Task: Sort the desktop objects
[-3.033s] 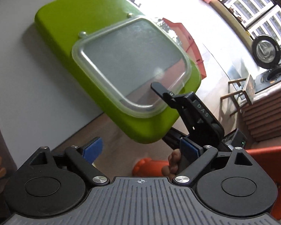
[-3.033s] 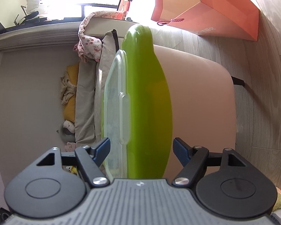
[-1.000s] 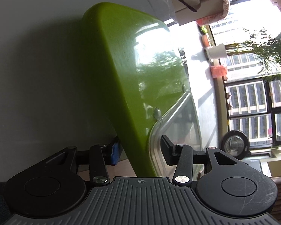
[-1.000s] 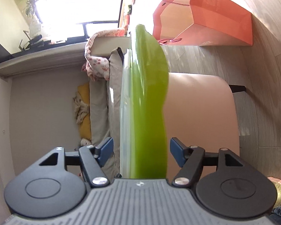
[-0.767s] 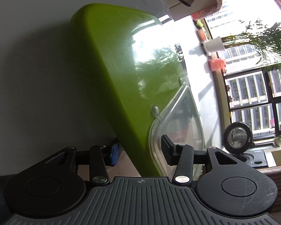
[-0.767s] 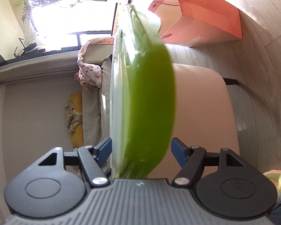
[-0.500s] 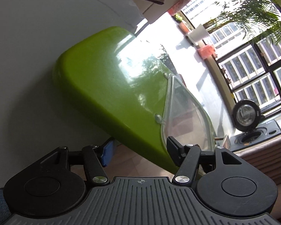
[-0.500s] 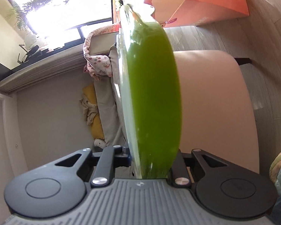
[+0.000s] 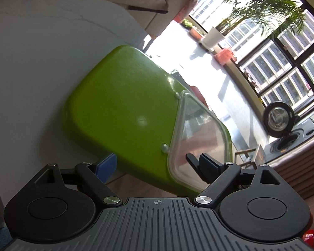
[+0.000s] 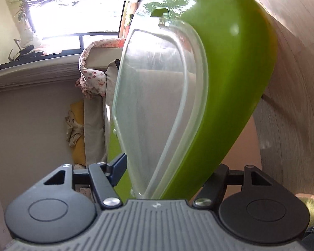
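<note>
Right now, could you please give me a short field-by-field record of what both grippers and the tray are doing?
object: green tray with clear lid on top
tray position: far end over the white table, near end past the table edge
left gripper: open, fingers straddling the tray's near edge
right gripper: fingers either side of the tray; grip unclear
lid: see-through

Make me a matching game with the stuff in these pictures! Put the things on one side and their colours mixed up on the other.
Things:
1. tray
2. lid
3. table
4. flower pot

Colours:
A. white
B. see-through
C. bright green
D. pale grey

Right pairs: 1-C, 2-B, 3-D, 4-A.

The see-through lid lies on the green tray, and the flower pot stands far off by the window. The left gripper is open around the tray's edge.
</note>
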`<action>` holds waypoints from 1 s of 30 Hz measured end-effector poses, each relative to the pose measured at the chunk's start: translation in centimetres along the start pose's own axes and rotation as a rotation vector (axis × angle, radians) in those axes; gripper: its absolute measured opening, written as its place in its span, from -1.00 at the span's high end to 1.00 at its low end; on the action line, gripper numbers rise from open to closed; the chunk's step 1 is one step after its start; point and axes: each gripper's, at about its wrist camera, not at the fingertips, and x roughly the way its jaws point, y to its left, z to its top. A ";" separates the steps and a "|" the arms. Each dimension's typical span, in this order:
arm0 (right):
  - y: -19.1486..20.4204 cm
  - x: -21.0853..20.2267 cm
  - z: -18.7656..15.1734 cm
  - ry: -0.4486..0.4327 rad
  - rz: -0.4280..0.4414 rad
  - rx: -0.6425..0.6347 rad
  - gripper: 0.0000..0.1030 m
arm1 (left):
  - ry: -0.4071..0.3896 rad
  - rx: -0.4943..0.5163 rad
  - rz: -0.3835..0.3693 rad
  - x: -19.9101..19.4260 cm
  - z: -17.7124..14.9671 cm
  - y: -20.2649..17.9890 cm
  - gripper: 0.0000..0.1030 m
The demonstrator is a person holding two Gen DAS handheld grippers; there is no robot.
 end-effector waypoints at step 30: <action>8.7 -5.3 4.3 0.154 0.155 -0.103 0.61 | -0.066 -0.216 -0.277 1.1 5.0 2.1 0.60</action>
